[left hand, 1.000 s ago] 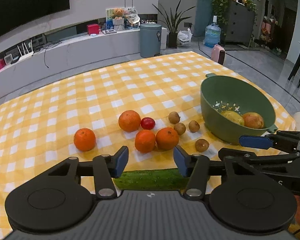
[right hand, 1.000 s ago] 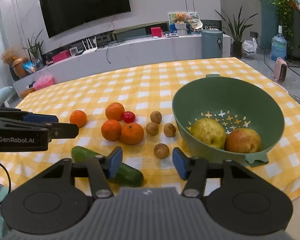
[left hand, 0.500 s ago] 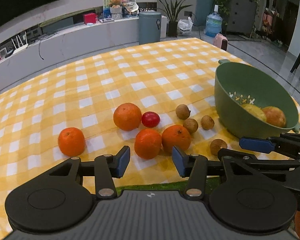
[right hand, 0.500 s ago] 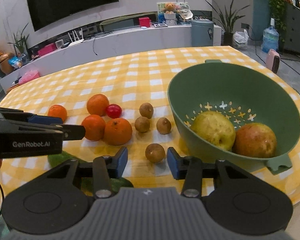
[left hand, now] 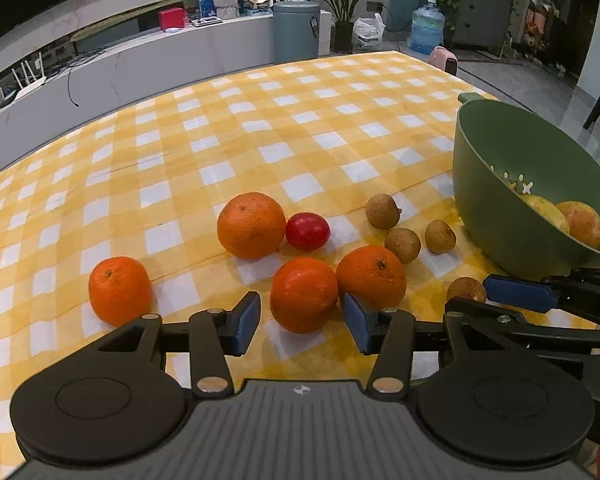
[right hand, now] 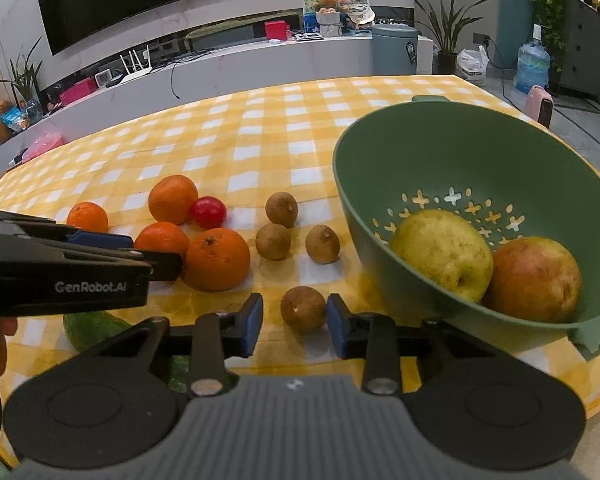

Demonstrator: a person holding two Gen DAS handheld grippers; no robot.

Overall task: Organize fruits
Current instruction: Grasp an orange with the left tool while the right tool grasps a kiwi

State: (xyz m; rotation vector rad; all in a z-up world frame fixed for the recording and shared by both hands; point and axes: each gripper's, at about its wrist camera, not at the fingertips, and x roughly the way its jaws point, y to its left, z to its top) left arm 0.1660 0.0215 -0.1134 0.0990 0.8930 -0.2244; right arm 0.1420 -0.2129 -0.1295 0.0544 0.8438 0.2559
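The left gripper (left hand: 300,322) sits low and level over the bench (left hand: 260,128), pointing forward, its jaws wide apart. An orange (left hand: 303,294) lies just ahead of them, in line with the gap, not touched by either jaw. A second orange (left hand: 372,276) lies just beyond the right jaw, a third orange (left hand: 119,290) well off to the left, and a fourth orange (left hand: 251,225) farther ahead beside a small red fruit (left hand: 308,231).

The right gripper (right hand: 295,325) is held the same way, low and level, jaws open. A small brown fruit (right hand: 303,309) sits between their tips, untouched. Three more brown fruits (right hand: 273,241) lie ahead. The green bowl (right hand: 480,152), right of the jaws, holds a yellow pear (right hand: 444,254) and a reddish pear (right hand: 534,278). A cucumber (right hand: 92,328) lies left of the jaws.
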